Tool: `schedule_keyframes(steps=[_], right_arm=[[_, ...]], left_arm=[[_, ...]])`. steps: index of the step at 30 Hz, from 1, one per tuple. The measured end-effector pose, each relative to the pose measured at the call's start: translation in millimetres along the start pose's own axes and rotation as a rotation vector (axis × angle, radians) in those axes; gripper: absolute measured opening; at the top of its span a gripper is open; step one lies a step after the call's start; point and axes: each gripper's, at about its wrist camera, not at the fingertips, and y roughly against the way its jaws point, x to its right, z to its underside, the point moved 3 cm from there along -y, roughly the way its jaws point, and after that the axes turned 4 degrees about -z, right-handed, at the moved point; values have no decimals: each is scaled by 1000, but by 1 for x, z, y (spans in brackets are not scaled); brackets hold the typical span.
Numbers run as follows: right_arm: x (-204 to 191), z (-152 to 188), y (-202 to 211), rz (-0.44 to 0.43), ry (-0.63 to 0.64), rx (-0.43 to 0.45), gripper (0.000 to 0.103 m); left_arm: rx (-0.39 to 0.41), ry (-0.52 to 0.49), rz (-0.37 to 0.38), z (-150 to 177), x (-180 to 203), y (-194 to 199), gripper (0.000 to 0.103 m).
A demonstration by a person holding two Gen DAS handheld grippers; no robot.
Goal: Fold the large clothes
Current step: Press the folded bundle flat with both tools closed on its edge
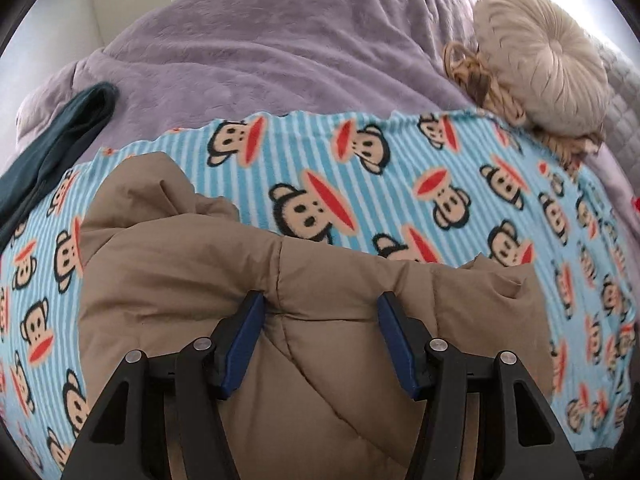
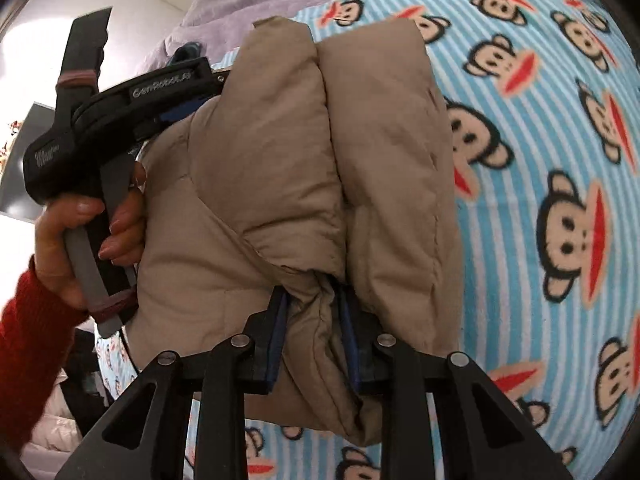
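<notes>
A puffy tan quilted jacket (image 1: 200, 264) lies folded on a blue striped monkey-print blanket (image 1: 400, 168). My left gripper (image 1: 320, 304) is over the jacket with its blue-padded fingers wide apart and fabric bulging between them, not pinched. In the right wrist view the jacket (image 2: 280, 140) is doubled into two thick rolls. My right gripper (image 2: 314, 292) is shut on a bunched fold of the jacket at its near edge. The left gripper's body (image 2: 120, 96) shows at the jacket's left side, held by a hand in a red sleeve (image 2: 28, 340).
The blanket (image 2: 540, 160) covers a bed with a lilac plush cover (image 1: 280, 48). A round beige pleated cushion (image 1: 548, 68) lies at the far right. A dark teal garment (image 1: 52, 140) lies at the far left. A white wall is beyond the bed.
</notes>
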Motion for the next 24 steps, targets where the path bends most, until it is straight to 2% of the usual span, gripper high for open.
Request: schedule_keyframes(steps=[4,13,24], right_arm=[[8,13,-8,10,20,25,27],[11,14,-12,31,-15,37,27],[8,10,-14,55,-37,29,27]], left_arm=[[-1,-29,-39,3,8,-7,60],[-13,-48,-61,4,9,-4,60],[-4,-47,-49,13,1,43,60]])
